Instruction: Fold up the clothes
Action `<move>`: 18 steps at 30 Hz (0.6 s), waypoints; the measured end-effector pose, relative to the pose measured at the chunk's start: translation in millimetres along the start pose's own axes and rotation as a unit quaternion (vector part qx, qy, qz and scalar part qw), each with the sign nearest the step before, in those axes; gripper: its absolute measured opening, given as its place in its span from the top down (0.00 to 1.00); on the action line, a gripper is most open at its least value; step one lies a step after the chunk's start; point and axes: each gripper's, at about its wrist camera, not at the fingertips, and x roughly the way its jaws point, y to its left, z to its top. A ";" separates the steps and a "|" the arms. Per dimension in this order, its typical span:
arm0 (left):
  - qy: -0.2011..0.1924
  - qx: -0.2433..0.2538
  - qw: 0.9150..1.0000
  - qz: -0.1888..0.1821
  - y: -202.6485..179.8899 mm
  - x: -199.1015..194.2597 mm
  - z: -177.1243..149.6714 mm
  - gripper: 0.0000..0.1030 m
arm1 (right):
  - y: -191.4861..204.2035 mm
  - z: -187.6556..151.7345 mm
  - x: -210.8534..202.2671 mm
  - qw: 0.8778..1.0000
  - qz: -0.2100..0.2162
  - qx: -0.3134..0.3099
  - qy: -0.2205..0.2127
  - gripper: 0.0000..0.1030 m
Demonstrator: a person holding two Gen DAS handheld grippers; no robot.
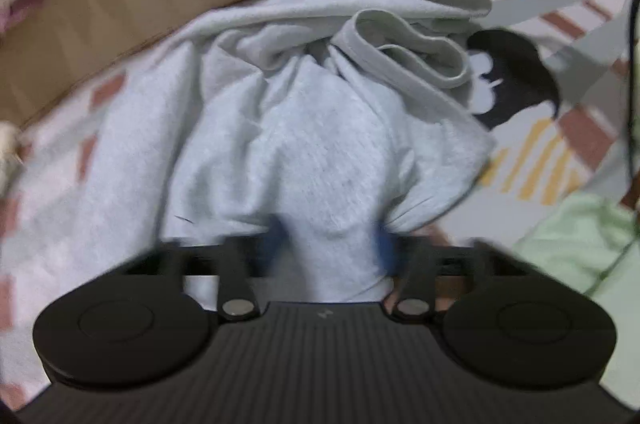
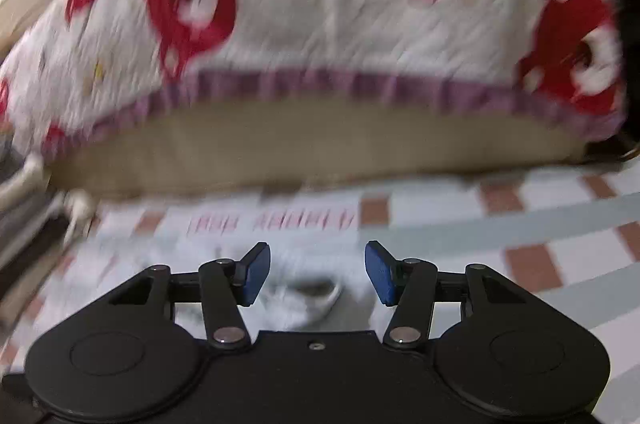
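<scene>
Grey garment (image 1: 304,128) lies bunched on a patterned mat (image 1: 560,128), its ribbed hem (image 1: 412,52) curled up at the far end and one corner lapping over a tan bed base (image 1: 132,4). The near edge of the cloth is drawn up and lies between the left tongs (image 1: 326,244); blue pads (image 1: 384,244) sit wide apart on either side of the fabric, partly buried in it, and I cannot tell whether they are gripping. Pale green cloth (image 1: 576,248) sits to the right of it.

Right tongs (image 2: 316,272) are released, pads (image 2: 378,272) apart and holding nothing, hovering above the mat (image 2: 520,224). Facing them is the bed base (image 2: 320,144), topped by a white quilt (image 2: 340,4) with red figures and a purple border. View is heavily blurred.
</scene>
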 end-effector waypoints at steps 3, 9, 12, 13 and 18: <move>-0.043 0.045 0.995 0.075 1.4 -11.8 3.4 0.93 | 11.6 -7.6 3.7 0.997 0.018 -0.063 0.039 0.43; -0.139 -0.040 0.967 0.211 66.0 -54.4 14.1 0.93 | 47.7 -30.8 4.0 0.978 0.101 -0.152 0.098 0.43; -0.153 -0.106 0.961 0.206 98.0 -70.2 11.6 0.93 | 63.4 -26.1 -4.5 0.968 0.148 -0.182 0.096 0.41; -0.149 -0.105 0.958 0.222 99.9 -68.4 9.9 0.93 | 70.7 -29.1 -6.1 0.961 0.143 -0.219 0.092 0.37; -0.145 -0.082 0.943 0.288 101.1 -58.0 10.2 0.93 | 82.8 -74.0 25.7 0.928 0.106 -0.326 0.148 0.35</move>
